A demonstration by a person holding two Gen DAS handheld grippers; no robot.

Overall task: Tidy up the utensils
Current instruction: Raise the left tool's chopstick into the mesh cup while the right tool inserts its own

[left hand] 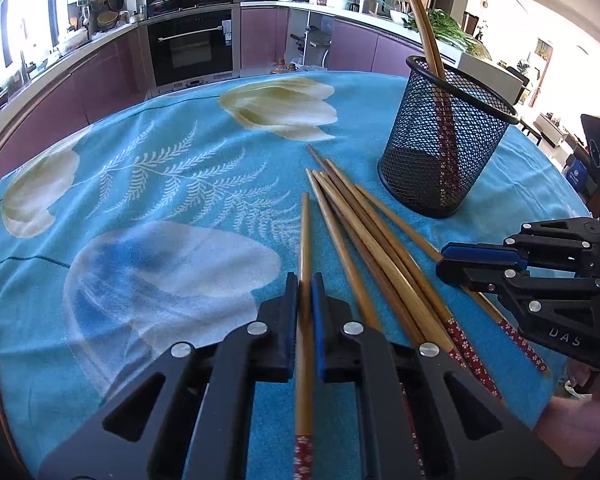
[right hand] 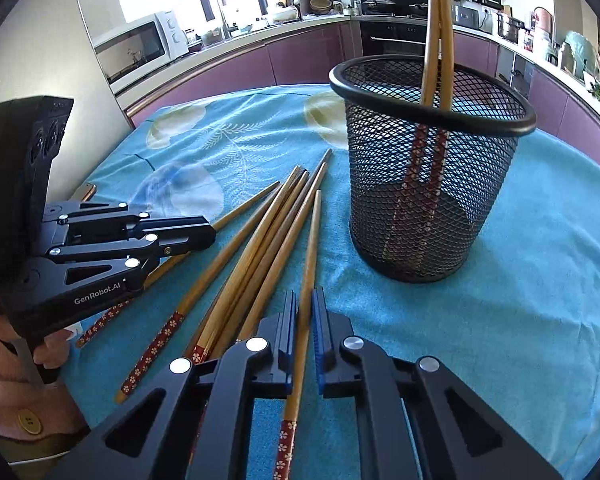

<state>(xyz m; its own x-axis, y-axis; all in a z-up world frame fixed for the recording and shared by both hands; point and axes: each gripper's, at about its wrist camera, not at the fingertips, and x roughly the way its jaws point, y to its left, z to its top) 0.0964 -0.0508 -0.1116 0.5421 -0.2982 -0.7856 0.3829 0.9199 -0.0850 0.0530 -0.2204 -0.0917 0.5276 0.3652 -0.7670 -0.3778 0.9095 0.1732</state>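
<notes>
Left gripper [left hand: 305, 280] is closed tight on one chopstick [left hand: 305, 240]; pads are pressed on both sides of the shaft. The stick runs between the jaws, thin tip pointing away, red flowered end back under the gripper body.

Right gripper [right hand: 305, 296] is likewise closed on its own stick [right hand: 312, 240], same orientation: tip forward, patterned end toward the camera. In the left view the right gripper is seen from the side, jaws together over the right edge of the pile.

Pile [left hand: 364, 232] of loose chopsticks is lying on the blue cloth [left hand: 160, 184] between the two grippers, fanned out, tips roughly converging toward the far side, red ends near the table edge. Whether either gripped stick is lifted off the cloth cannot be told.

Mesh cup [right hand: 432, 184] is standing upright on the cloth, just beyond and to the right of the pile, not touching it. Two chopsticks [right hand: 440, 32] are already inside, red ends down, thin ends leaning out over the rim.

A hand [right hand: 52, 344] and a pink sleeve with a yellow button are seen behind the left gripper in the right view. Kitchen counters and an oven [left hand: 192, 44] are in the background.
</notes>
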